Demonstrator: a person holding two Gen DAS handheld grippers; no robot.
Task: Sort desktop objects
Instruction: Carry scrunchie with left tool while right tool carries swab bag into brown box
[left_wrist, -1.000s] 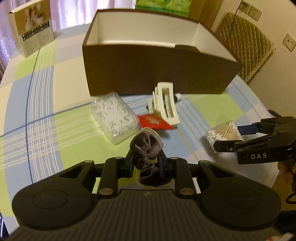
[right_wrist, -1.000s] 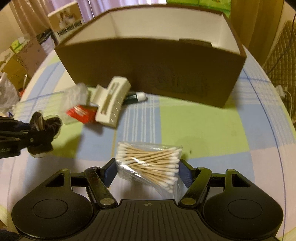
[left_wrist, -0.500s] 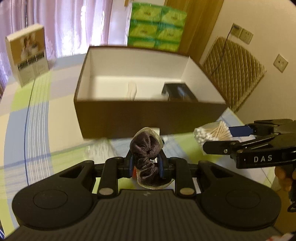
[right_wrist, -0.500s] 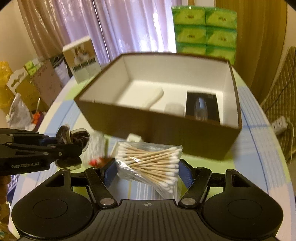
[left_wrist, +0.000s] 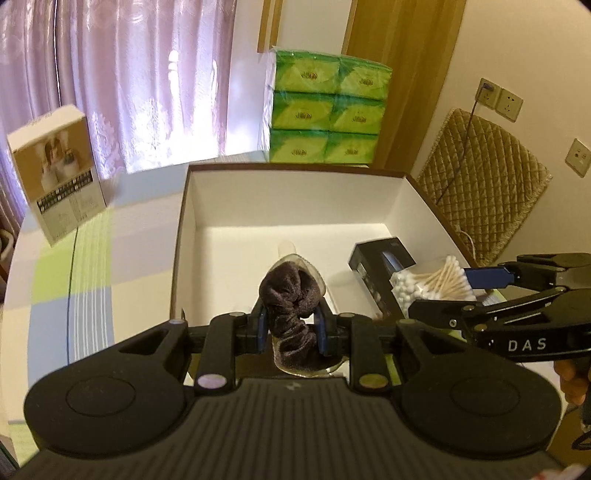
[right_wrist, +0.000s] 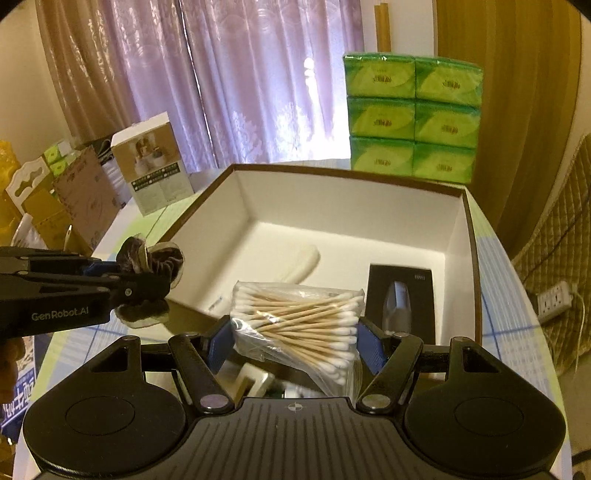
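our left gripper (left_wrist: 291, 326) is clamped on a dark brown scrunchie in a clear wrapper (left_wrist: 290, 295), held up in the air at the near wall of the open box (left_wrist: 184, 229). our right gripper (right_wrist: 295, 339) is clamped on a clear bag of cotton swabs (right_wrist: 299, 317), also lifted, just over the box's near edge. in the left wrist view the right gripper comes in from the right side with the swabs, beside the scrunchie and apart from it.

below them, the box is brown outside and white inside. on its floor lie a pale cream tube (right_wrist: 303, 264) toward the middle and a black packet (right_wrist: 400, 295) toward the right wall. the box sits on the table (left_wrist: 74, 258), under a checked cloth of green, blue and white. behind the box stands a stack of green tissue packs (left_wrist: 325, 110), and to the left a small printed carton (left_wrist: 55, 173) before the purple curtains (left_wrist: 129, 74).
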